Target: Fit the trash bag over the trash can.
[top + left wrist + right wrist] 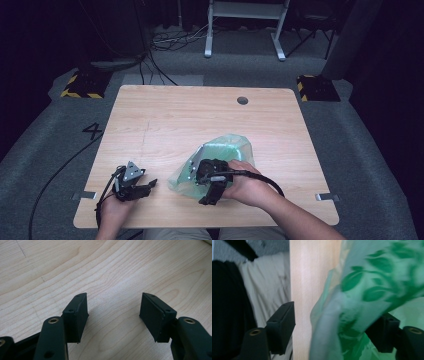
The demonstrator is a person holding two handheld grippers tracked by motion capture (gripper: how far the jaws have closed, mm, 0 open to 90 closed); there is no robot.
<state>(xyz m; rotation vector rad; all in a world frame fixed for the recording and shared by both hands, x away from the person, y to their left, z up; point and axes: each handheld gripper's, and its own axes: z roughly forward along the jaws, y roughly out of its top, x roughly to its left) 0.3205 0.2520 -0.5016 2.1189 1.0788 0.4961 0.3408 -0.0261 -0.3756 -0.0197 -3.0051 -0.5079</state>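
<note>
The left gripper [148, 186], a black two-jaw tool held in the person's left hand [116, 206], rests low over the near left part of the table with its jaws wide apart. In the left gripper view the two black pads [77, 315] stand open with only bare wood grain between them.

The right gripper [206, 176], held in the person's right hand [247, 187], sits near the middle of the table's near half, pressed in against a thin, translucent green plastic bag printed with darker green leaves [225, 150]. In the right gripper view its jaws [332, 325] stand apart, with a fold of the bag [362, 302] lying between them and draped over the right-hand pad. Whether the pads already press on the film cannot be told, since the picture is blurred and the bag covers one pad.

The bag lies crumpled on the table, right of centre, spreading from the right gripper toward the far right.

The light wooden table [165, 110] has rounded corners and a small dark round hole [242, 100] near its far edge. It stands on grey carpet [45, 150], with a white metal frame [245, 20] on the floor beyond it.
</note>
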